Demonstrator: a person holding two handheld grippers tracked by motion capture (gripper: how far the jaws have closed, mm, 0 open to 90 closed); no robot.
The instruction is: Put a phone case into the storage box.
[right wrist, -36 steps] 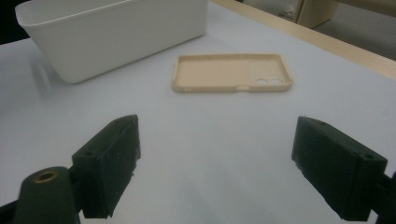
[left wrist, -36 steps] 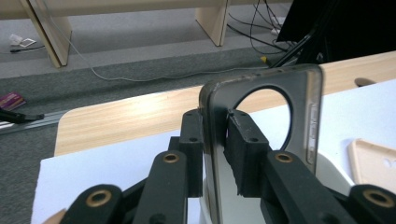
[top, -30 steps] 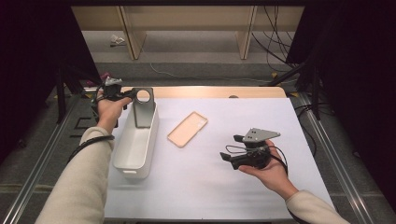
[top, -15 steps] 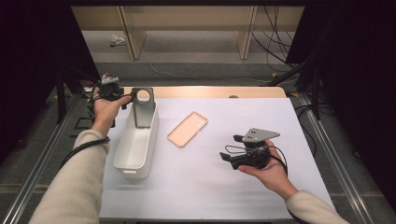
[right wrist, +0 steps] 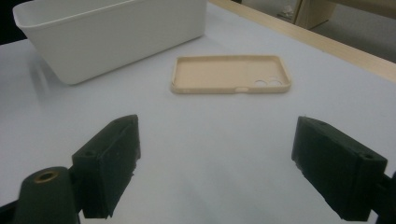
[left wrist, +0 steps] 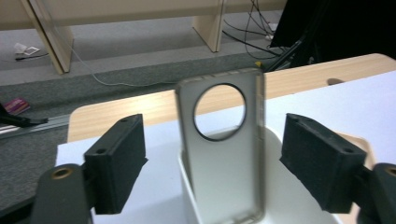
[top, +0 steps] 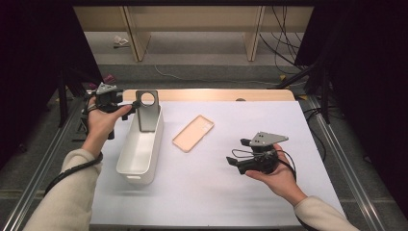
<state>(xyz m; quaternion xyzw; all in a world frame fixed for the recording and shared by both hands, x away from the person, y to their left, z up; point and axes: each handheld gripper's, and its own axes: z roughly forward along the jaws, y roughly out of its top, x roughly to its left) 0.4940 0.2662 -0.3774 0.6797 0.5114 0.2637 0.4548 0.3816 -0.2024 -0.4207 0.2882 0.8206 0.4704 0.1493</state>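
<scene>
A grey phone case (top: pixel 147 110) is seen standing upright at the far end of a white bin (top: pixel 140 147), its long axis vertical and its large round camera hole at the top. Its lower end is set inside the bin, against the far wall. In the left gripper view the case (left wrist: pixel 223 149) is shown with its hollow inner side turned toward the camera, its raised rim visible along both long edges, and it is seen to lean slightly. The left hand-held gripper (top: pixel 126 107) is held at the far left corner of the table (top: pixel 211 192), just beside the case; its jaws are spread wide, one to each side of the case and clear of it, so nothing is gripped.

A beige phone case (top: pixel 193 133) is laid flat on the table to the right of the bin, hollow side up, its long axis running diagonally from near left to far right. Its two small camera holes, hard to make out from above, are made plain in the right gripper view (right wrist: pixel 230 74), where they sit at the end away from the bin (right wrist: pixel 112 32).

The right hand-held gripper (top: pixel 235 154) is held low over the table at the near right, pointed left toward the beige case and well apart from it. Its jaws are wide open and empty.
</scene>
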